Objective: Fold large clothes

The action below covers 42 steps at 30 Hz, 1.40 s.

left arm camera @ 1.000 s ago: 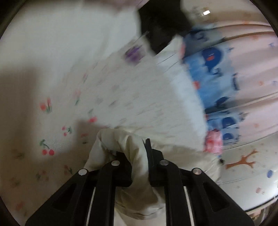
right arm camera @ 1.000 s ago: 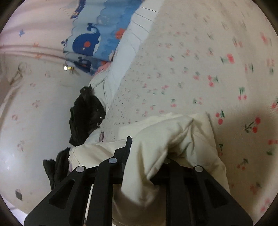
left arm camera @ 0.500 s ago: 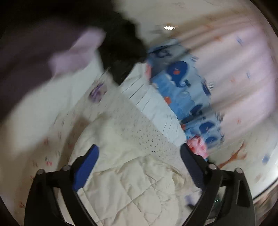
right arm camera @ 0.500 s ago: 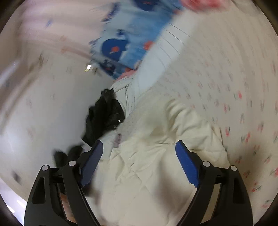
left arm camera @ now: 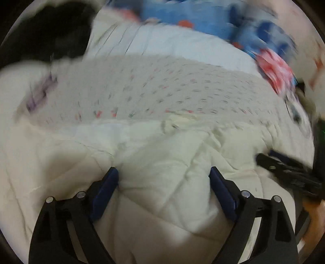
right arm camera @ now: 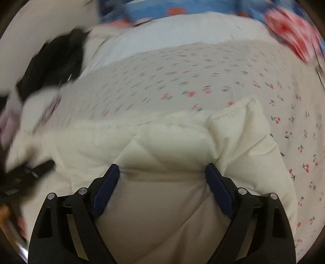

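Here the cream quilted garment [left arm camera: 162,162] lies bunched and creased on a bed, spread over the cherry-print sheet [right arm camera: 223,77]. One thick fold stands up at its far right edge [right arm camera: 243,126], against the sheet. The left hand-held gripper [left arm camera: 164,180] is over the garment with its blue pads [left arm camera: 104,186] wide apart and just now easing inward; the cloth lies between and beneath them, and neither pad pinches it. The right hand-held gripper [right arm camera: 162,176] is spread as wide over the same garment, gripping nothing. Beyond the sheet is a white pillow [right arm camera: 172,34], then blue patterned fabric [left arm camera: 203,16] and a red-and-pink cloth [right arm camera: 290,30]. Dark clothing [right arm camera: 54,61] sits at the upper left. Both views are blurred.
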{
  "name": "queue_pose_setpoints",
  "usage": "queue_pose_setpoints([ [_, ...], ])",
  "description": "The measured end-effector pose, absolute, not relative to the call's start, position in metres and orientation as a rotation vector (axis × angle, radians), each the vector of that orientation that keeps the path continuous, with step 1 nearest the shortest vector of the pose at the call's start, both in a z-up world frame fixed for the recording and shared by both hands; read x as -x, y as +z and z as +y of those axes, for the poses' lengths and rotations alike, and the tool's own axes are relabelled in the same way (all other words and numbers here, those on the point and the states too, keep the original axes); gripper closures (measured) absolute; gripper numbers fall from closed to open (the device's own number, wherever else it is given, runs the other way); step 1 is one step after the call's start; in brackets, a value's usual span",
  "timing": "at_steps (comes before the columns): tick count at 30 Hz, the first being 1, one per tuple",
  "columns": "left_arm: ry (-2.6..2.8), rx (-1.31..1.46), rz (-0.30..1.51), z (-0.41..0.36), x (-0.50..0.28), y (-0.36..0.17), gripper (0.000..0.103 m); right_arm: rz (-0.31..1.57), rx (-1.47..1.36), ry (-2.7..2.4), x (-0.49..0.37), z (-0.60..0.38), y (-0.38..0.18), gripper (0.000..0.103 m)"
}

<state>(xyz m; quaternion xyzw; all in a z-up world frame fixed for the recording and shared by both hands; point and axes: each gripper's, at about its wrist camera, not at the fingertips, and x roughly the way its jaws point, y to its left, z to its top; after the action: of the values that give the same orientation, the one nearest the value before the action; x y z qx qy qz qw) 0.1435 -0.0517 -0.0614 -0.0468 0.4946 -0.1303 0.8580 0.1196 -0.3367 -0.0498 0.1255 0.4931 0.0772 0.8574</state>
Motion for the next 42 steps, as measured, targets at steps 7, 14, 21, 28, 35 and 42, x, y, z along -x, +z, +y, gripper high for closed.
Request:
queue_pose_setpoints([
  [7, -0.270, 0.116, 0.920, -0.022, -0.114, -0.005, 0.016, 0.919, -0.148, 0.215, -0.110, -0.321, -0.011, 0.021],
  [14, 0.008, 0.046, 0.911, 0.032, -0.121, -0.045, 0.014, 1.106, -0.048, 0.226, -0.161, -0.293, -0.061, 0.009],
  [21, 0.001, 0.064, 0.951, 0.035, -0.124, -0.058, 0.012, 1.139, -0.080, 0.182, -0.169, -0.302, -0.049, 0.009],
  [28, 0.009, -0.069, 0.721, 0.038, -0.029, 0.002, 0.008, 0.859, -0.112, 0.242, -0.029, -0.342, 0.025, 0.007],
  [35, -0.026, 0.031, 0.803, 0.057, -0.027, -0.061, 0.007, 0.907, -0.122, 0.196, -0.008, -0.369, -0.040, 0.006],
  [42, 0.010, 0.007, 0.745, 0.068, 0.038, -0.022, 0.007, 0.818, -0.159, 0.210, 0.068, -0.369, 0.021, 0.007],
])
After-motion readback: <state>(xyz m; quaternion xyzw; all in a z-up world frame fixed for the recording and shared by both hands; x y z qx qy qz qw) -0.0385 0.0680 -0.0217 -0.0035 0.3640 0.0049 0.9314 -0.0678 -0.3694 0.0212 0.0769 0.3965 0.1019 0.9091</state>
